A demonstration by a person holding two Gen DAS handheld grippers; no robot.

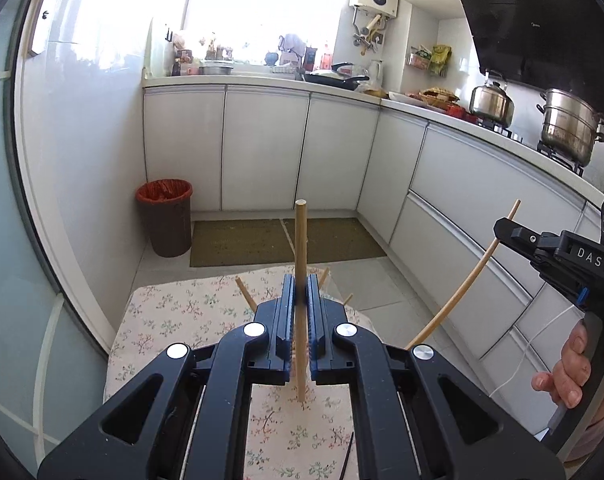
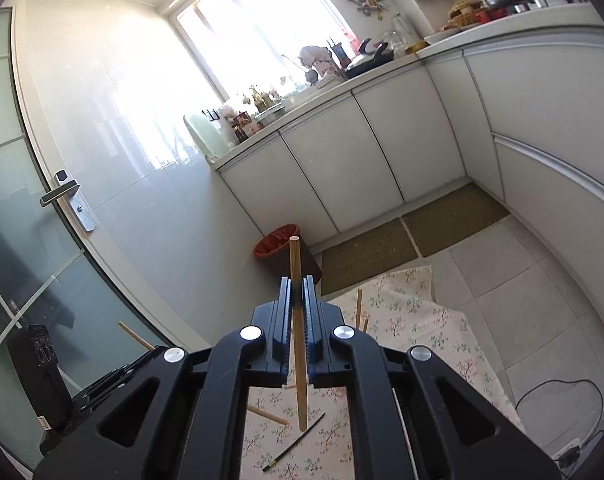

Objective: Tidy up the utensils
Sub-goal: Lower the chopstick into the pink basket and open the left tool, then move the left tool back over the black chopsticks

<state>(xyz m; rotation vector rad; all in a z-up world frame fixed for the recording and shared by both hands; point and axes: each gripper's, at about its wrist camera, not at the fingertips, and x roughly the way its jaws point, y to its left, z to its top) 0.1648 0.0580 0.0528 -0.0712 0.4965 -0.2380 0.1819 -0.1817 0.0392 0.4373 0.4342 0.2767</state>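
Note:
My left gripper (image 1: 301,286) is shut on a wooden chopstick (image 1: 301,240) that stands upright between its jaws, above a floral cloth (image 1: 182,316). My right gripper (image 2: 297,288) is shut on a second wooden chopstick (image 2: 296,272), also upright. The right gripper also shows in the left wrist view (image 1: 502,229) at the right, with its chopstick (image 1: 466,280) slanting down-left. More wooden chopsticks (image 2: 359,307) lie on the cloth (image 2: 442,332), and a dark chopstick (image 2: 294,442) lies near its front. Other chopstick ends (image 1: 246,293) poke out behind the left jaws.
The cloth covers a small low table on a tiled kitchen floor. A brown bin with a red liner (image 1: 165,216) stands by the wall. White cabinets (image 1: 262,148) run along the back and right. A glass door (image 2: 30,248) is at left. A black cable (image 2: 558,396) lies on the floor.

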